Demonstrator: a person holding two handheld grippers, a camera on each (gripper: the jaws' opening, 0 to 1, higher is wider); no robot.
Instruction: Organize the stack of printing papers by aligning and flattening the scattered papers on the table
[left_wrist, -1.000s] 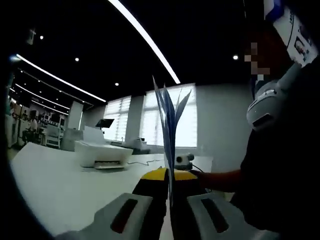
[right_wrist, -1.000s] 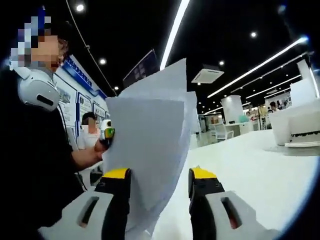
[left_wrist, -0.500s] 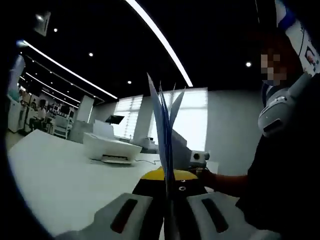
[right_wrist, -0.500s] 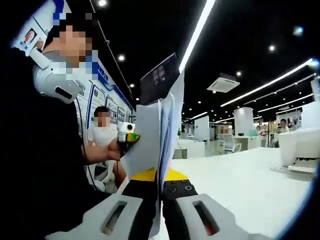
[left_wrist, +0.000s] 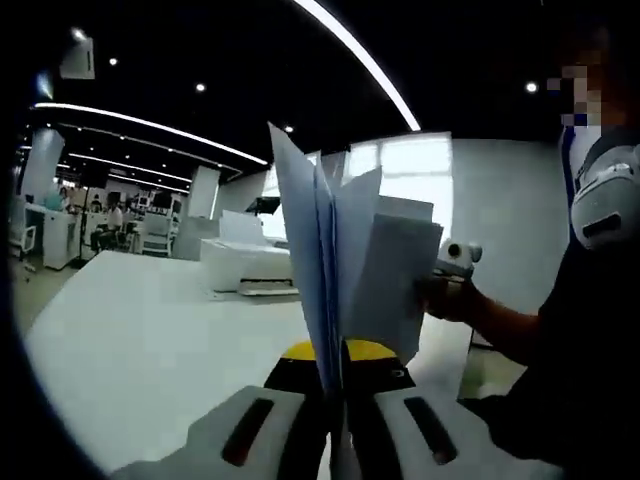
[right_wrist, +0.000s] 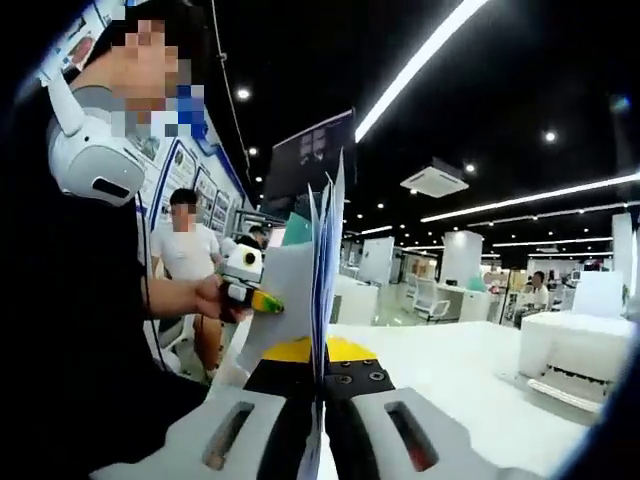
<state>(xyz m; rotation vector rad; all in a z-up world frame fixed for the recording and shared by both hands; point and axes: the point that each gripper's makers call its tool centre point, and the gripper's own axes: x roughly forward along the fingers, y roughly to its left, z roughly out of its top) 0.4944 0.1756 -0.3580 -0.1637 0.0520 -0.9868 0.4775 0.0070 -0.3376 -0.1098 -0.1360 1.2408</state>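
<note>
A stack of white printing papers (left_wrist: 335, 255) stands upright off the white table (left_wrist: 140, 350), its sheets fanned apart at the top. My left gripper (left_wrist: 338, 365) is shut on its lower edge. The right gripper (left_wrist: 455, 256), held in a hand, grips the far side of the same stack. In the right gripper view the papers (right_wrist: 322, 265) show edge-on, rising straight from my right gripper (right_wrist: 318, 365), which is shut on them. The left gripper (right_wrist: 245, 285), in the person's hand, holds the stack's other side.
A white printer (left_wrist: 250, 268) sits on the table behind the papers, seen also as the printer (right_wrist: 575, 360) at the right. The person holding the grippers, in dark clothes (right_wrist: 70, 330), stands close. A seated person in a white shirt (right_wrist: 185, 260) is behind.
The right gripper, open around the papers a second ago, has shut on them. The left view has turned and the sheets now fan wider, with the right gripper nearer the stack.
</note>
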